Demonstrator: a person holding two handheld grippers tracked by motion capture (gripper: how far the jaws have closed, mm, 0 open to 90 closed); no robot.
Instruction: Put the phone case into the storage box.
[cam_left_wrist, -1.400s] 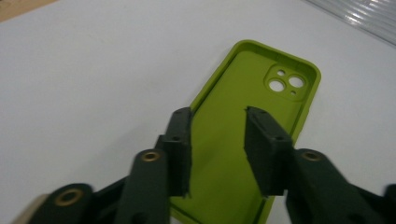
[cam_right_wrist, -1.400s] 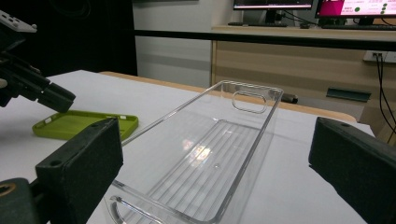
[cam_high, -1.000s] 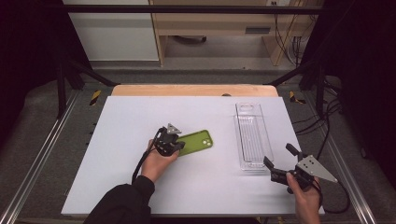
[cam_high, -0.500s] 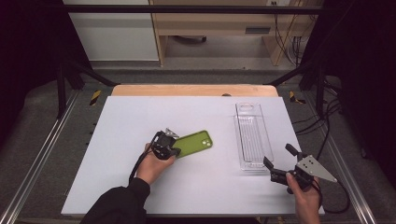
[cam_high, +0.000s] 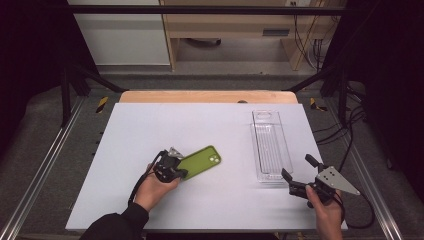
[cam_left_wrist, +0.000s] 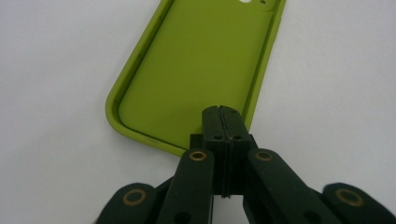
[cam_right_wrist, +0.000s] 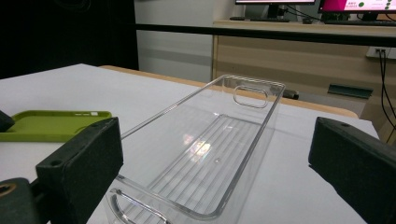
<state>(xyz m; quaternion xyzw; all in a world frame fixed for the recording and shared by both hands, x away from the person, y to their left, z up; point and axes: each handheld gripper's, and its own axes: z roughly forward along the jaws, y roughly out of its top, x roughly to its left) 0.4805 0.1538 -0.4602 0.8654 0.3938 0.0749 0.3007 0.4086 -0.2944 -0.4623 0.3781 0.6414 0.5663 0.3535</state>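
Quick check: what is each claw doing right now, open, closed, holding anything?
Left claw: closed on the near rim of the green phone case.
Right claw: open, holding nothing, aimed at the clear plastic tray.

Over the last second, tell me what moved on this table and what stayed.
The left tongs, shut on the rim of the green silicone phone case, dragged it a little toward the table's left side and the person. The clear plastic tray and the open right tongs stayed put.
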